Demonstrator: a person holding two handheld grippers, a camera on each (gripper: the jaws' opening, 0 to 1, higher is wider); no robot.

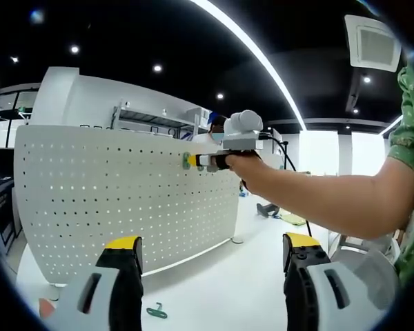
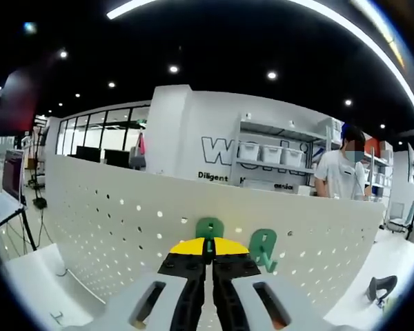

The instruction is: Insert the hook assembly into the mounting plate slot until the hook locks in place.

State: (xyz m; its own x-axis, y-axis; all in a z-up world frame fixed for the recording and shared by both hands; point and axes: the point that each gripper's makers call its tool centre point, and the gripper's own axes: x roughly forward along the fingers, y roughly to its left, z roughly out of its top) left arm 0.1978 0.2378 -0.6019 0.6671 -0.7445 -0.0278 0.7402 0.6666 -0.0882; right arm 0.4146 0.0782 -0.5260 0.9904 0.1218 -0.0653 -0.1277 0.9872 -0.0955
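Gripping a green hook between clenched yellow-tipped jaws, the right gripper is pressing it against the white perforated panel, high on the board and near its upper edge. A second green hook is sitting in the panel just to the right. In the left gripper view the right gripper is reaching to the panel with a small green piece at its tip, while the left gripper is hanging back with jaws released and holding nothing. Another green hook is lying on the white table near the panel's foot. The held hook's long axis is running roughly upright along the board, rounded end upward; its rear prongs are hidden. Judged risk: the prongs missing the holes, or the jaws releasing before it locks, dropping the hook.
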